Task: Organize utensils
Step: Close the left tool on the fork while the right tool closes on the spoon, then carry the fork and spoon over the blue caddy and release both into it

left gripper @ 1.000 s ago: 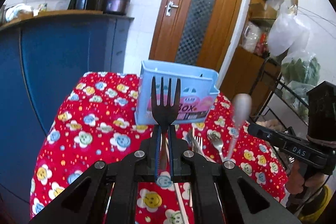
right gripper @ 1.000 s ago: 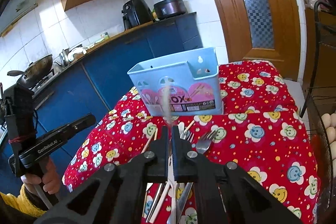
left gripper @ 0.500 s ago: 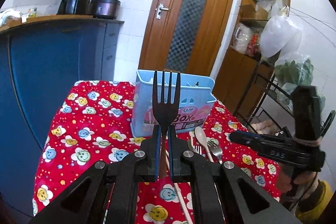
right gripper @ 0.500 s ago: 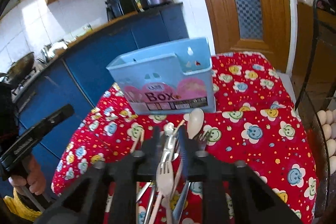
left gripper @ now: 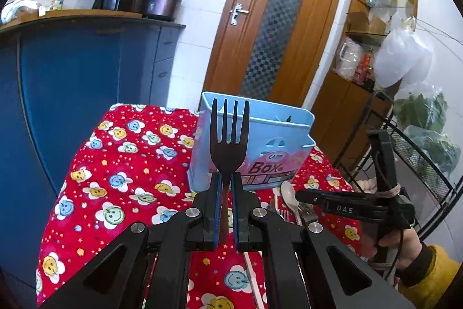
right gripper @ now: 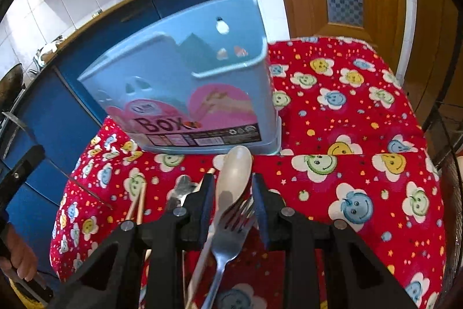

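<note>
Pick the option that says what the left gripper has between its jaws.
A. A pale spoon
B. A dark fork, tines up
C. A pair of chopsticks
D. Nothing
B: in the left wrist view, the left gripper is shut on the handle of a dark fork, whose tines stand upright in front of the blue utensil box.
</note>
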Motion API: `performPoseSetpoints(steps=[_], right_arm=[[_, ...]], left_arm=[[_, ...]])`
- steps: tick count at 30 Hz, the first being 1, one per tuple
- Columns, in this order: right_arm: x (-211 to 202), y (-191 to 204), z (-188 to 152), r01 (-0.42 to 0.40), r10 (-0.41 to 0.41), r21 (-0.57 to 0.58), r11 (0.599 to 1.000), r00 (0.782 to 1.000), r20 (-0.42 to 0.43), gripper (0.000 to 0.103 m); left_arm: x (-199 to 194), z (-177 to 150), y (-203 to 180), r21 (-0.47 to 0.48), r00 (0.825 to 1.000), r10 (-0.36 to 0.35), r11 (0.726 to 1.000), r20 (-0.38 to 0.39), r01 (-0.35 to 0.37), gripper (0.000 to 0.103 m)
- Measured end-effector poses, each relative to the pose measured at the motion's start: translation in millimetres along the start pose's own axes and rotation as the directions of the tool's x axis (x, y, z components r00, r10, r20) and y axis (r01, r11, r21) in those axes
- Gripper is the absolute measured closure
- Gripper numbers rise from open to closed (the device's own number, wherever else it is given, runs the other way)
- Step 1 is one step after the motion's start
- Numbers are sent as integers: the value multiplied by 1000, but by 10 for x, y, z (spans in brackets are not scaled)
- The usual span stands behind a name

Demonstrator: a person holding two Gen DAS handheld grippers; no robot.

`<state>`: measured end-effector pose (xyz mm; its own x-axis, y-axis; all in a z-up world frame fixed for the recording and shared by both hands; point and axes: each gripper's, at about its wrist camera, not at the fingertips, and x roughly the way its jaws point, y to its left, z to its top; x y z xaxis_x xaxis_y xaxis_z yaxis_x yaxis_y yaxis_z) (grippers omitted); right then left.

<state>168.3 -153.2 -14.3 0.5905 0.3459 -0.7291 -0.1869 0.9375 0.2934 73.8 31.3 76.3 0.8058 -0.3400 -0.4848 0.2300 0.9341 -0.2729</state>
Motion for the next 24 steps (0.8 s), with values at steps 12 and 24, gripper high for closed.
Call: performPoseSetpoints(steps=[12, 24], right_arm=[[202, -185, 66, -84, 88, 71, 994, 995, -42, 92], [-253, 18, 32, -124, 119, 41, 991, 988, 99, 99]], left_arm=[[104, -7, -68, 6, 1000, 13, 1000, -8, -13, 97], [-34, 33, -95, 7, 1000, 11, 1000, 18, -12, 97]])
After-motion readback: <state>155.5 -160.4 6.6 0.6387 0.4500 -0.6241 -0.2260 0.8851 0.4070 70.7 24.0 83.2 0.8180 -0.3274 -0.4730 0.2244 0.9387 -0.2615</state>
